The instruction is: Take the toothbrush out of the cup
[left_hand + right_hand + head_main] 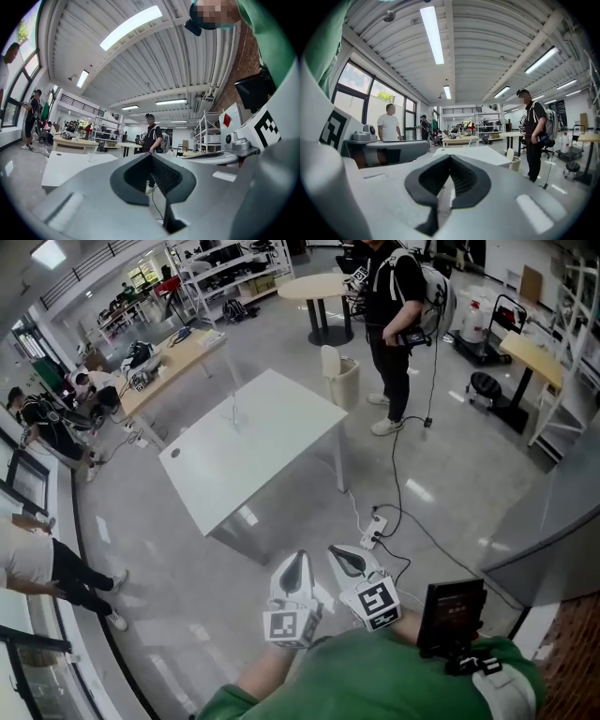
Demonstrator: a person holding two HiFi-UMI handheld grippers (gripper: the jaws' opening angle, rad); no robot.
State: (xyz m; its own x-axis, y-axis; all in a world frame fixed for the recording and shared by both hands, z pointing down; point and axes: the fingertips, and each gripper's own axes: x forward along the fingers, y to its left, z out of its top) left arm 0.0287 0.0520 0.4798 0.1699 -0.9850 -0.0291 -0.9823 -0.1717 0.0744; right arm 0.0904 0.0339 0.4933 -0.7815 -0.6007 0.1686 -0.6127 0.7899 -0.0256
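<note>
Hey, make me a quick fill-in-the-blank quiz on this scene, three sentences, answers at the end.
1. The cup stands on the ____ table.
2. The left gripper and the right gripper both have their jaws ____, with nothing between them.
3. The power strip lies on the ____.
Missing words: white; shut; floor.

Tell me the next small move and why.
Probably step toward the white table: the cup with the toothbrush stands on it, well out of reach, while the left gripper and right gripper are close to the body, both shut and empty.
</note>
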